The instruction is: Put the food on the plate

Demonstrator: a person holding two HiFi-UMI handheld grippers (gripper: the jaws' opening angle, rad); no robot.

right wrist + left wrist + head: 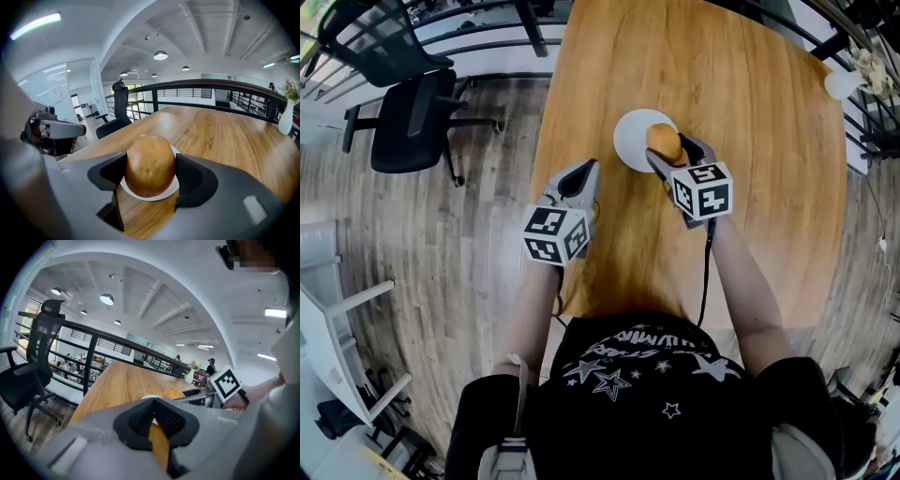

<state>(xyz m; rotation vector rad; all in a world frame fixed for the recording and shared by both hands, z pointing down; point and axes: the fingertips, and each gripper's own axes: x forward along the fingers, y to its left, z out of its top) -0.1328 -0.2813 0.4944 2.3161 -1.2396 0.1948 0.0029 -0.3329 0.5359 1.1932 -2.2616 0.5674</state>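
A round brown piece of food (664, 142) sits between the pads of my right gripper (673, 150), which is shut on it from both sides. It hangs right over the small white plate (630, 139) on the wooden table (750, 112). The right gripper view shows the food (150, 164) filling the jaws, with the plate (136, 192) just beneath; whether it touches the plate I cannot tell. My left gripper (586, 171) is at the table's left edge, shut with nothing in it. Its pads meet in the left gripper view (153, 401), where the food (173, 393) shows farther off.
A white vase (842, 82) with flowers stands at the table's far right corner. A black office chair (417, 117) stands on the wood floor to the left. A dark railing (201, 91) runs beyond the table's far end.
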